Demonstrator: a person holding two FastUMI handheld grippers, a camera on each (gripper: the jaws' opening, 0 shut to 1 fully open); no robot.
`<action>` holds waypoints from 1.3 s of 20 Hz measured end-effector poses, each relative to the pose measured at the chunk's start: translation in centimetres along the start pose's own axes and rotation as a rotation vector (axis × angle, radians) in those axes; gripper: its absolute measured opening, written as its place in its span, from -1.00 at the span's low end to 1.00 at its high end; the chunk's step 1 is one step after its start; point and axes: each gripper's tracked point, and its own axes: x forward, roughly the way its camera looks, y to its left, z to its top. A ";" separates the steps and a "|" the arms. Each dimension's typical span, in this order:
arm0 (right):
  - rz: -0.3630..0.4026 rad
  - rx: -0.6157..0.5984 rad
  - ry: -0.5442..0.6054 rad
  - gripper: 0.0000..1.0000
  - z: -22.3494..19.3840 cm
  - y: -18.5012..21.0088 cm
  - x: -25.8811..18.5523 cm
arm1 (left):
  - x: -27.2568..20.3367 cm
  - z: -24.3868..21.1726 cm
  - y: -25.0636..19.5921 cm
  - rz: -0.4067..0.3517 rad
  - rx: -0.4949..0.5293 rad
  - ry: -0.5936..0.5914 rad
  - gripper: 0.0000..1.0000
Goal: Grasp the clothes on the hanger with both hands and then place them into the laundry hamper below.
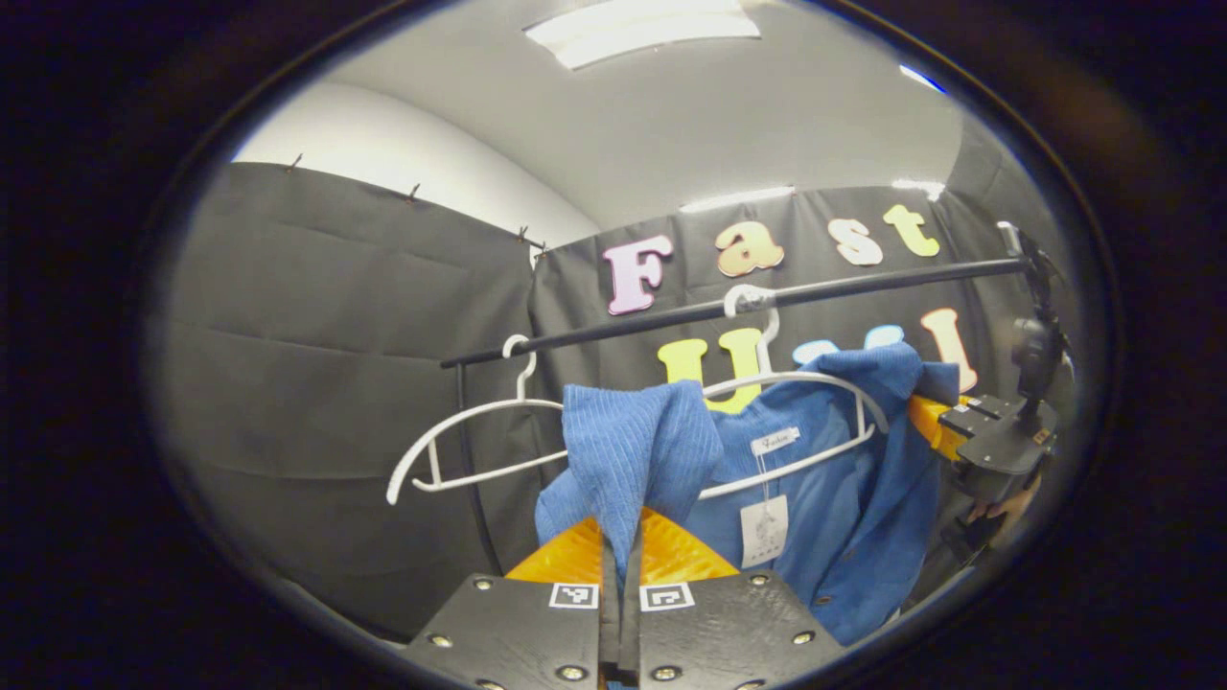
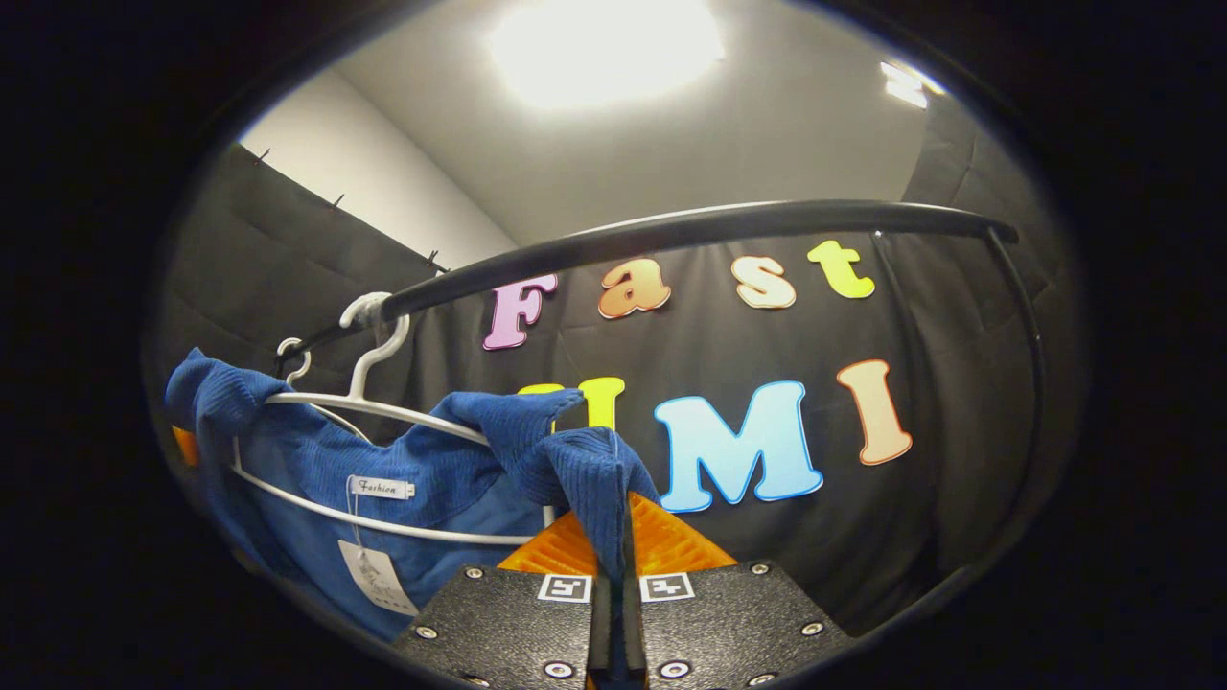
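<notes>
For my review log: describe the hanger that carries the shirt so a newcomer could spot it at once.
Find the black rail across the booth wall. Two white hangers hook on it; the hanger nearer the right gripper has the blue shirt draped on it, with a paper tag below the collar. The other hanger is bare.

Left gripper: black plates fastened with silver screws, ribbed orange fingers, two square black-and-white tag markers at the inner plate edges. Right gripper: same build, black screwed plates, orange ribbed fingers, paired square markers.
</notes>
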 end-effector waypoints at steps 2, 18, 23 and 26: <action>-0.015 -0.014 -0.022 -0.92 0.8 -1.0 1.1 | 0.1 1.7 1.6 0.014 0.014 -0.030 -0.99; -0.050 -0.155 -0.028 -0.92 -1.1 -4.1 4.6 | 5.0 5.5 11.5 0.088 0.156 -0.129 -0.91; -0.019 -0.178 0.002 -0.92 -3.3 -3.8 5.4 | 8.5 6.5 14.0 0.120 0.224 -0.145 -0.91; -0.031 -0.205 0.003 -0.92 -3.8 -3.6 5.3 | 10.1 3.4 13.8 0.126 0.218 -0.095 -0.98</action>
